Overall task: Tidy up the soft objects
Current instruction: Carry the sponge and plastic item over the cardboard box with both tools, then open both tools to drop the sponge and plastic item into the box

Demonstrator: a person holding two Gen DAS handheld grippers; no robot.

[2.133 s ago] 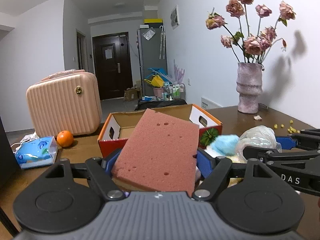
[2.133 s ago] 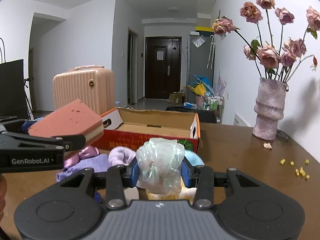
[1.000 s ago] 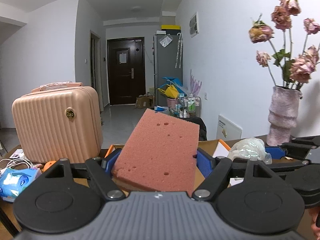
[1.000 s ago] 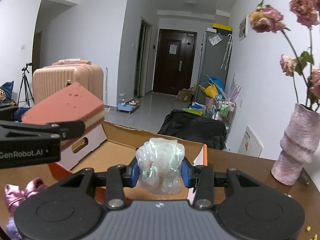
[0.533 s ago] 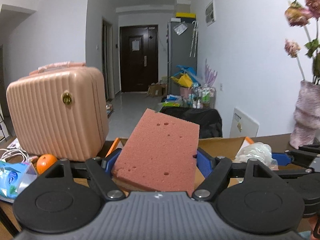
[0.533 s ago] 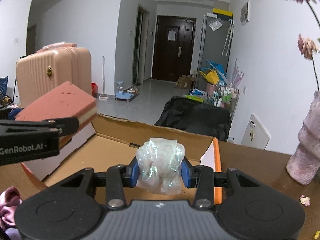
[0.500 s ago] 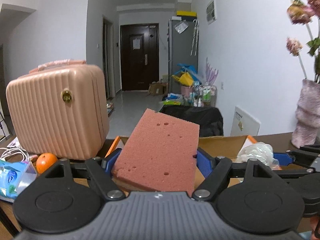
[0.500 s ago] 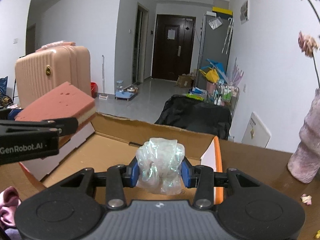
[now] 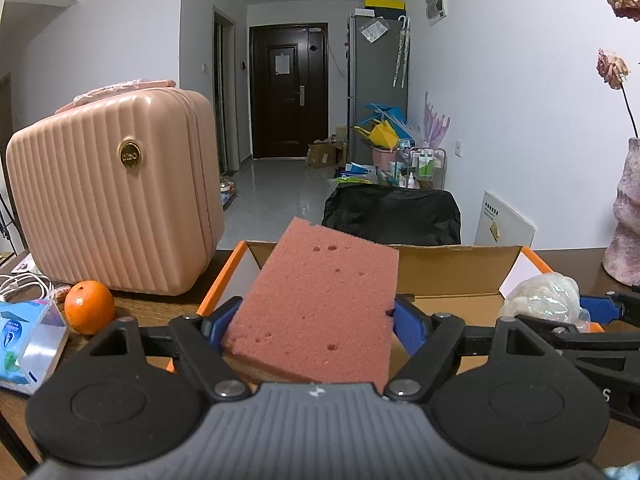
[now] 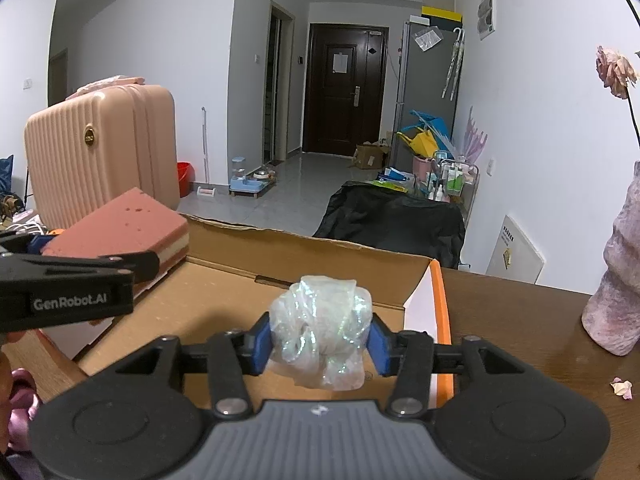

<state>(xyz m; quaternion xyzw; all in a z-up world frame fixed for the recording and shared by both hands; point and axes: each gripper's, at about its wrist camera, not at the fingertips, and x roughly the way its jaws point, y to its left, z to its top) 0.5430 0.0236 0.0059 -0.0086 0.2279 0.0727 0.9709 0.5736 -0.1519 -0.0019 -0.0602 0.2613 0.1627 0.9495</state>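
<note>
My left gripper (image 9: 316, 316) holds a pink sponge (image 9: 320, 304), tilted up, over the left end of an open cardboard box (image 9: 452, 264) with an orange rim. Its jaws are opening, but the blue pads still touch the sponge's sides. My right gripper (image 10: 320, 340) holds a crumpled ball of iridescent clear plastic (image 10: 320, 332) above the box floor (image 10: 224, 320), near the right end. Those jaws are opening too, and the ball fills the gap between the pads. The right wrist view shows the left gripper (image 10: 92, 248) with the sponge (image 10: 120, 224) at the box's left wall.
A pink ribbed suitcase (image 9: 112, 200) stands left of the box, with an orange (image 9: 89, 307) and a tissue pack (image 9: 28, 340) before it. A pink vase (image 10: 616, 280) stands at the right on the brown table (image 10: 520, 320). Purple cloth (image 10: 20, 400) lies at the near left.
Both grippers have moved forward and down over the box, so its floor now lies under them. The right pads stand slightly wider and the plastic ball has puffed out.
</note>
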